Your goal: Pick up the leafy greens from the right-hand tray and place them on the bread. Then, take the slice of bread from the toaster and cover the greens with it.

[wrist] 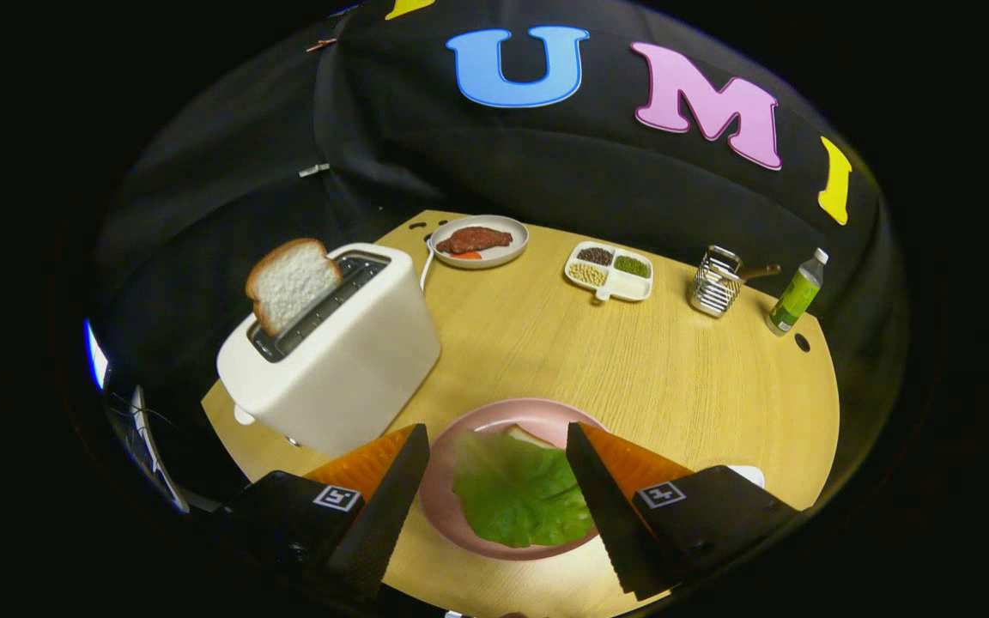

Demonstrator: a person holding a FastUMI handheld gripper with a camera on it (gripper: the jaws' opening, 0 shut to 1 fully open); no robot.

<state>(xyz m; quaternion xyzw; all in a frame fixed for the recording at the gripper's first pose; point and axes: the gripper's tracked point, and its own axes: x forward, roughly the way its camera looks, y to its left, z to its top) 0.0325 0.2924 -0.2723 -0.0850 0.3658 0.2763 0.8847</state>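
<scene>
A green lettuce leaf (518,491) lies on a slice of bread (529,437) on a pink plate (494,416), right below and between my fingers. Only a pale corner of that bread shows past the leaf. My gripper (494,429) is open above the plate, with nothing held. A white toaster (336,356) stands beyond my left finger, and a slice of bread (291,281) sticks up out of its slot, leaning a little.
On the round wooden table (632,360), far side: a grey plate with a piece of meat (479,240), a white divided tray of beans (609,271), a wire rack (715,281) and a green bottle (796,293). A white object edge (750,473) shows behind my right finger.
</scene>
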